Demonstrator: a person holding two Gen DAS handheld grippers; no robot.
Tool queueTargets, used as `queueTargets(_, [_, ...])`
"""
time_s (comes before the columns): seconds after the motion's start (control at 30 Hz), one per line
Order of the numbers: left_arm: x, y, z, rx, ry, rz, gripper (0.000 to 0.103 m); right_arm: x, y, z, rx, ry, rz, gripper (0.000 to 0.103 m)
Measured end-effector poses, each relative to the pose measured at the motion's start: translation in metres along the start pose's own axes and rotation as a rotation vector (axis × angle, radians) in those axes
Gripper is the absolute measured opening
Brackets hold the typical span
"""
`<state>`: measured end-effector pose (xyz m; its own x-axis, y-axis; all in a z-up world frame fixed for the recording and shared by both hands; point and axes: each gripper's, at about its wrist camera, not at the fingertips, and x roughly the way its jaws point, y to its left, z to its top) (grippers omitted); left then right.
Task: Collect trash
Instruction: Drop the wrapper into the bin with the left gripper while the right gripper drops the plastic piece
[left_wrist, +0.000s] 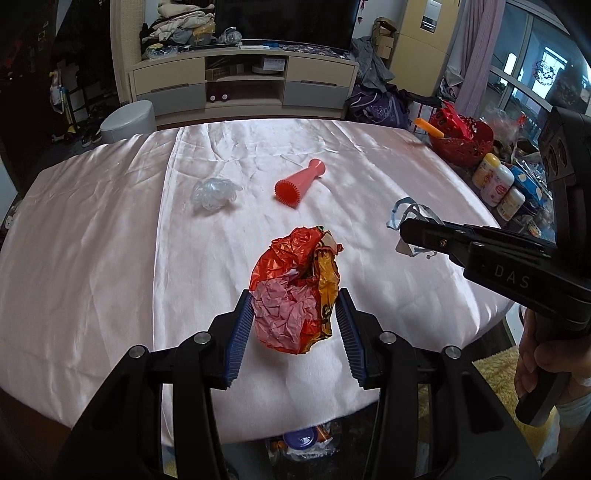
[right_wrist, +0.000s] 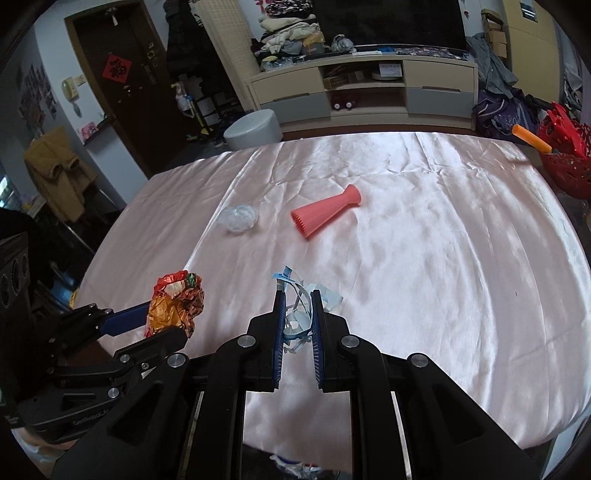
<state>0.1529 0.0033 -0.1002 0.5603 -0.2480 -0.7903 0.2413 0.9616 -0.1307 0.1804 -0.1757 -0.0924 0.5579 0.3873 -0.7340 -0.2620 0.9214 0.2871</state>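
My left gripper is shut on a crumpled red, orange and pink foil wrapper, held just above the pink satin tablecloth; the wrapper also shows in the right wrist view. My right gripper is shut on a tangle of blue and white plastic scraps, seen in the left wrist view at its tip. A clear crumpled plastic wad and a coral cone-shaped brush lie farther back on the cloth.
A red basket and several bottles crowd the table's right edge. A grey stool and a TV cabinet stand beyond the table. A bin with trash sits below the near edge.
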Motion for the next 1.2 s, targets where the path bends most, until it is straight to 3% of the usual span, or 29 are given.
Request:
queueTargets(0.2, [-0.025, -0.007, -0.043, -0.017, 0.003, -0.007, 0.043, -0.025, 0.014, -0.039, -0.016, 0.009, 0.01, 0.015])
queueTargets(0.47, [-0.031, -0.019, -0.102, -0.035, 0.031, 0.004, 0.043, -0.038, 0.014, -0.092, -0.017, 0.041, 0.013, 0.015])
queueTargets(0.87, [-0.004, -0.03, -0.174, -0.076, 0.129, -0.005, 0.043, -0.021, 0.005, -0.167, -0.014, 0.135, 0.02, 0.015])
queueTargets(1.2, [0.03, -0.037, -0.216, -0.061, 0.213, -0.021, 0.043, 0.012, -0.001, -0.203, 0.021, 0.205, 0.062, 0.017])
